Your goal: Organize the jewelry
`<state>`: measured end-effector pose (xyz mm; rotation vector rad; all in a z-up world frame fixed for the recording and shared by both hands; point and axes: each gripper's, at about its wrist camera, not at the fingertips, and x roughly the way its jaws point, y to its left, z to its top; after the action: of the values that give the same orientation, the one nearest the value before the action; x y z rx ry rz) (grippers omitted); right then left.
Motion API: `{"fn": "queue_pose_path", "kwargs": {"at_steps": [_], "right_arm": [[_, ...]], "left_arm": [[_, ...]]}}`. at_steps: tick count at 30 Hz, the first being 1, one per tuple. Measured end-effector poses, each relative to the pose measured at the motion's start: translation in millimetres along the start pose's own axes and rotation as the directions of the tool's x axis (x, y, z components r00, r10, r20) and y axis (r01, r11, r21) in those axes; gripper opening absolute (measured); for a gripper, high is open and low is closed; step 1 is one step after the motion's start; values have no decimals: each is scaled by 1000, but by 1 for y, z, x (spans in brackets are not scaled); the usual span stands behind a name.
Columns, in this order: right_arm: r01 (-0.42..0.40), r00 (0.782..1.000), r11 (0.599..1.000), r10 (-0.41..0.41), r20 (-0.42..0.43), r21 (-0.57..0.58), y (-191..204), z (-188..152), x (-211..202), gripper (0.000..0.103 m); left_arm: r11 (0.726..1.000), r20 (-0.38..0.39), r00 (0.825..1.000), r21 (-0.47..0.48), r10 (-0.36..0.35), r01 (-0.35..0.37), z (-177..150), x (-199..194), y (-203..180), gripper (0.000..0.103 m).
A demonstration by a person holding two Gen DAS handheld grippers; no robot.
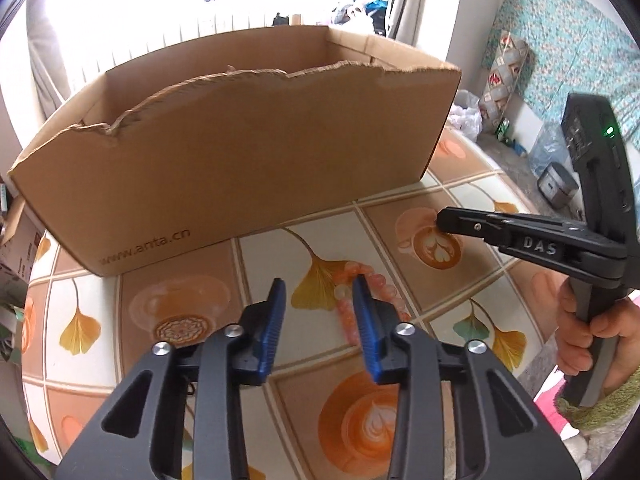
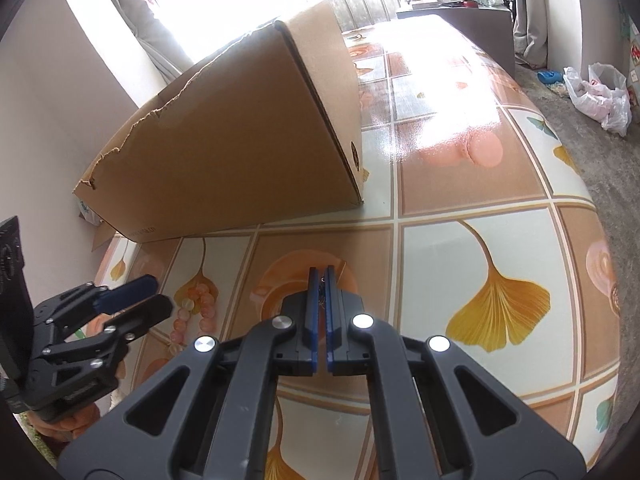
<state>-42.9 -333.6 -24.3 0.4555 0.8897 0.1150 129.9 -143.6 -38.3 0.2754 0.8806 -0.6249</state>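
A pink and orange bead bracelet (image 1: 352,300) lies on the patterned tablecloth, just past my left gripper (image 1: 320,284), which is open with its blue pads on either side of it. It also shows in the right wrist view (image 2: 198,304) beside the left gripper (image 2: 140,294). My right gripper (image 2: 321,270) is shut on a small thin piece of jewelry (image 2: 321,288) that barely shows between the pads; what it is I cannot tell. The right gripper (image 1: 444,220) hovers right of the cardboard box (image 1: 240,148).
The open cardboard box (image 2: 240,152) with a torn front rim stands at the back of the table. The tablecloth (image 2: 480,240) has leaf and coffee cup prints. The table's right edge drops to the floor, where bags (image 2: 600,96) lie.
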Motion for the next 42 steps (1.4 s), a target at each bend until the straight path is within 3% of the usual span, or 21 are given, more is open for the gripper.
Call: {"fn": "queue_pose_path", "kwargs": {"at_steps": [5,10,20,23,31,35,42], "right_arm": [[-14,1000,1000,14,-1,2,1,0,0,2],[-50,999,998,51,-13,23,-5,2,1,2],[-107,993,993,108,-47,40,-14,7,2,3],[-138,988,988,143,-62,68,-22,9,1,8],[-68,996,997,71,-62,46,-28,-2,-20,15],[-27,998,1000,28,-57,15,-19,-4,-21,18],[60,995,994,-66,-71,-86,5,1,-10,19]], "left_arm": [[999,-38,999,16,28,-27,-28,-10,-2,25],[999,-64,997,34,32,-30,-38,-14,-2,25],[993,-101,990,80,94,-86,-33,-9,-11,25],[994,-117,990,82,85,-76,-30,-6,-12,25],[994,-105,992,88,71,-61,-31,-6,-11,23],[992,-82,993,101,82,-74,-34,-8,-9,10],[997,-66,996,62,55,-51,-46,-17,7,10]]}}
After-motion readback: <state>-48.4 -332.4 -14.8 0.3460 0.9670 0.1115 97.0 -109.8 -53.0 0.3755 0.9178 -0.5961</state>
